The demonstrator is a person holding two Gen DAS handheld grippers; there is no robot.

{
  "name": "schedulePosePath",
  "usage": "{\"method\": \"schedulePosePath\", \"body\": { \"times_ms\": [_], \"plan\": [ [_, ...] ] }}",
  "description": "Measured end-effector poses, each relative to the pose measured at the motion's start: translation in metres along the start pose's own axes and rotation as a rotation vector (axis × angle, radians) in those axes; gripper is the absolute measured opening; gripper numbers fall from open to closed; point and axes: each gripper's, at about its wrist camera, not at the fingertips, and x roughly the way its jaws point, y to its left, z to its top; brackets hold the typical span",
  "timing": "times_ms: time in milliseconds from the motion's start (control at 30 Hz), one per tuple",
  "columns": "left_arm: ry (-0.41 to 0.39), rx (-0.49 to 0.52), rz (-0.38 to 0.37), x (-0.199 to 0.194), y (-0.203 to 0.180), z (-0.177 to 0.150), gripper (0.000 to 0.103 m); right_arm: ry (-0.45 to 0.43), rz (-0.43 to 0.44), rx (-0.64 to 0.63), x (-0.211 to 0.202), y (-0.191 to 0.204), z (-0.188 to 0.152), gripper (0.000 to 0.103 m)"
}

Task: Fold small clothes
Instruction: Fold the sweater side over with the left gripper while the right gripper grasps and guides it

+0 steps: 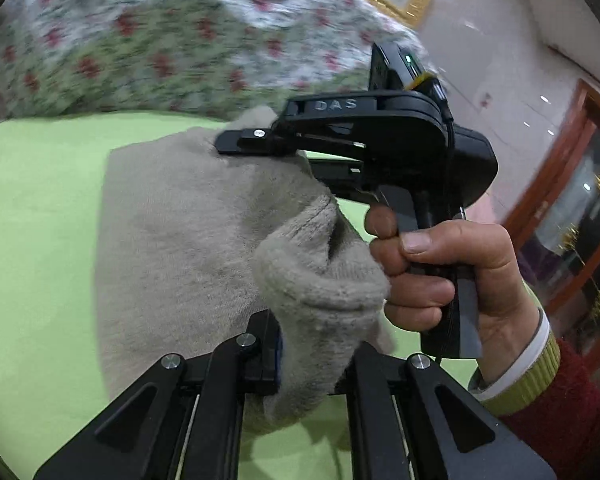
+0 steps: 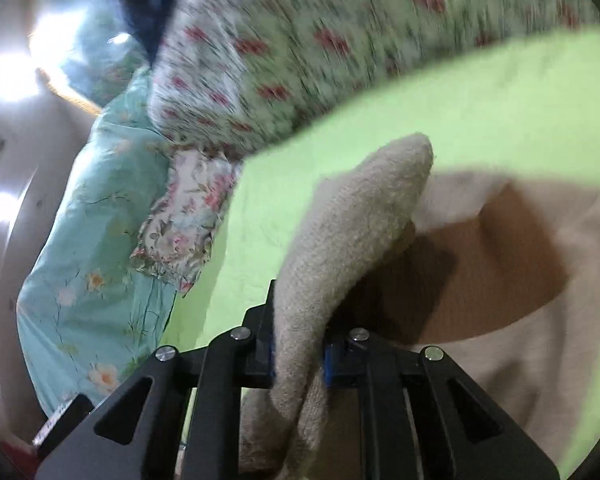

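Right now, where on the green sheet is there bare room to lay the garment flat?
Bare green sheet lies left of the beige knit garment, bordered behind by the floral quilt. The right wrist view shows another strip between quilt and garment. It is crowded at the garment's right edge, where the left claw, right claw and right hand meet.

Soft beige knitted sweater (image 1: pixel 172 240) on a bright green bed sheet (image 1: pixel 40 208). One bunched edge pinched in the left tool (image 1: pixel 312 364). Far corner pinched by the black right tool (image 1: pixel 256 142), held in a bare hand (image 1: pixel 452 276).
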Motion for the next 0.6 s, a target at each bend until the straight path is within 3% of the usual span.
{"method": "schedulePosePath", "body": {
  "times_ms": [100, 200, 267, 433, 533, 600],
  "plan": [
    [0.054, 0.016, -0.028, 0.039, -0.018, -0.005, 0.009, 0.011, -0.094, -0.019, -0.017, -0.027, -0.002, 0.017],
    [0.136, 0.000, -0.042, 0.078, -0.024, -0.017, 0.009, 0.079, -0.210, 0.031, -0.012, -0.069, -0.015, 0.017],
    [0.159, 0.011, -0.033, 0.090, -0.029, -0.022, 0.009, 0.094, -0.235, 0.041, -0.012, -0.086, -0.023, 0.017],
    [0.138, 0.036, -0.026, 0.096, -0.039, -0.017, 0.009, 0.042, -0.267, -0.035, -0.023, -0.081, -0.017, 0.017],
    [0.170, 0.023, -0.036, 0.104, -0.035, -0.019, 0.017, 0.062, -0.331, -0.089, -0.015, -0.080, -0.018, 0.017],
    [0.192, 0.006, -0.048, 0.105, -0.030, -0.022, 0.020, 0.075, -0.334, -0.057, -0.011, -0.092, -0.021, 0.021]
  ]
}}
